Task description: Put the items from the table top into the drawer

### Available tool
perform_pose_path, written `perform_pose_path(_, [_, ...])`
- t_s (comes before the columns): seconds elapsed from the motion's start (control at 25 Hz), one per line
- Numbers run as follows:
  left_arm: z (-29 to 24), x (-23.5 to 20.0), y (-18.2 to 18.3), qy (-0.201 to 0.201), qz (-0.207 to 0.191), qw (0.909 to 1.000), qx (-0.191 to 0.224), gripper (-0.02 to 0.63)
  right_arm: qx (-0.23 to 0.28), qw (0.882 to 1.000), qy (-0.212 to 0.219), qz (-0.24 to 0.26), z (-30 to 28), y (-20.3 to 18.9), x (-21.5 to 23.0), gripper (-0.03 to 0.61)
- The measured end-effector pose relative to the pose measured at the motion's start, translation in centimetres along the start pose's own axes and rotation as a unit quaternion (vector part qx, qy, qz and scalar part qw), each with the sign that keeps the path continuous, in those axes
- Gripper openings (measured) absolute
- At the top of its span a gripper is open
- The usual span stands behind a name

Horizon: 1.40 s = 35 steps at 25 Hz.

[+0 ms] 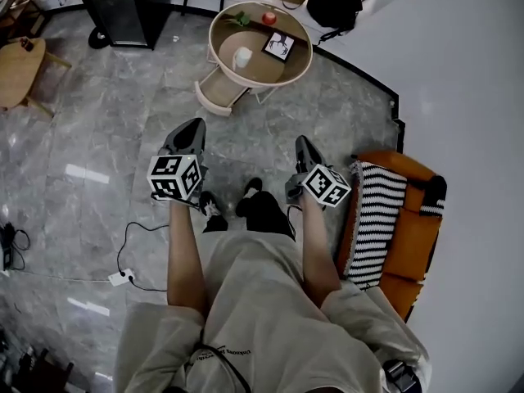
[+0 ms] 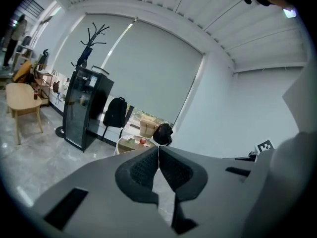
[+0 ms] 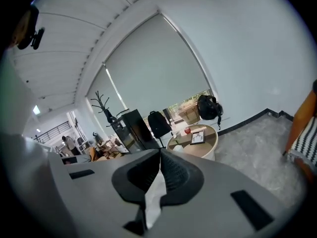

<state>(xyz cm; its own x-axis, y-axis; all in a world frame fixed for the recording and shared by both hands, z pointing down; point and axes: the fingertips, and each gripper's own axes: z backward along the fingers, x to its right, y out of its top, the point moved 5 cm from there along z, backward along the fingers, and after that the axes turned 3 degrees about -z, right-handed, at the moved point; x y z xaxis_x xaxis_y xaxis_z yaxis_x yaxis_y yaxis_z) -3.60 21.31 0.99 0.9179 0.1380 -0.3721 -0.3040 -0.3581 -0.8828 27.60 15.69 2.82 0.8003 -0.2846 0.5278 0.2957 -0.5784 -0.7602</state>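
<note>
The round table (image 1: 260, 74) (tan top, raised pale rim) stands on the grey marble floor (image 1: 115, 129). On its top are a white cup (image 1: 242, 57) at the near left, a black-framed picture (image 1: 279, 45) beside it to the right, and a red apple (image 1: 268, 18) and a green item (image 1: 237, 19) at the far side. The drawer (image 1: 219, 95) is pulled open.

The right gripper (image 3: 159, 152) is seen with jaws closed together; beyond, a round table (image 3: 205, 151) is shown bearing an apple (image 3: 187, 130) and a framed picture (image 3: 197, 138).
</note>
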Motion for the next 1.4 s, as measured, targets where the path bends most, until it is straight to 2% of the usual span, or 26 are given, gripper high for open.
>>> perform_pose_path(0.12, [-0.6, -0.5, 0.1, 0.0, 0.008, 1.0, 0.0, 0.021, 0.0, 1.0, -0.01, 0.017, 0.1, 0.9, 0.8, 0.035])
perform_pose_path(0.24, [-0.7, -1.6, 0.5, 0.002, -0.011, 0.9999, -0.008, 0.021, -0.012, 0.999, -0.02, 0.026, -1.5, 0.8, 0.8, 0.035])
perform_pose_path(0.36, [-0.8, -2.9, 1.0, 0.006, -0.026, 0.9996, -0.014, 0.021, -0.022, 0.999, -0.013, 0.027, -3.9, 0.9, 0.1, 0.035])
perform_pose_path(0.56, [-2.1, -5.6, 3.0, 0.019, -0.035, 0.999, -0.02, 0.021, -0.04, 0.997, 0.006, 0.064, -9.2, 2.0, -2.6, 0.035])
perform_pose_path(0.76, [-4.9, -7.1, 4.8, 0.019, -0.053, 0.9979, -0.033, 0.021, -0.037, 0.998, 0.036, 0.034, -13.9, 3.6, -3.4, 0.035])
perform_pose_path(0.92, [-8.5, -7.7, 5.9, -0.009, -0.064, 0.9967, -0.049, 0.021, -0.018, 0.996, 0.081, -0.029, -17.1, 5.4, -3.0, 0.035])
perform_pose_path(1.24, [-19.4, -7.4, 8.5, -0.021, -0.075, 0.9936, -0.082, 0.021, -0.034, 0.998, 0.03, -0.052, -24.4, 8.4, 1.9, 0.034])
perform_pose_path(1.32, [-22.4, -7.2, 9.2, -0.03, -0.072, 0.9933, -0.086, 0.021, -0.049, 0.997, 0.032, -0.048, -26.2, 8.7, 2.9, 0.034])
perform_pose_path(1.4, [-25.1, -7.4, 9.6, -0.036, -0.056, 0.9943, -0.084, 0.021, -0.06, 0.996, 0.055, -0.046, -27.9, 8.8, 3.2, 0.034])
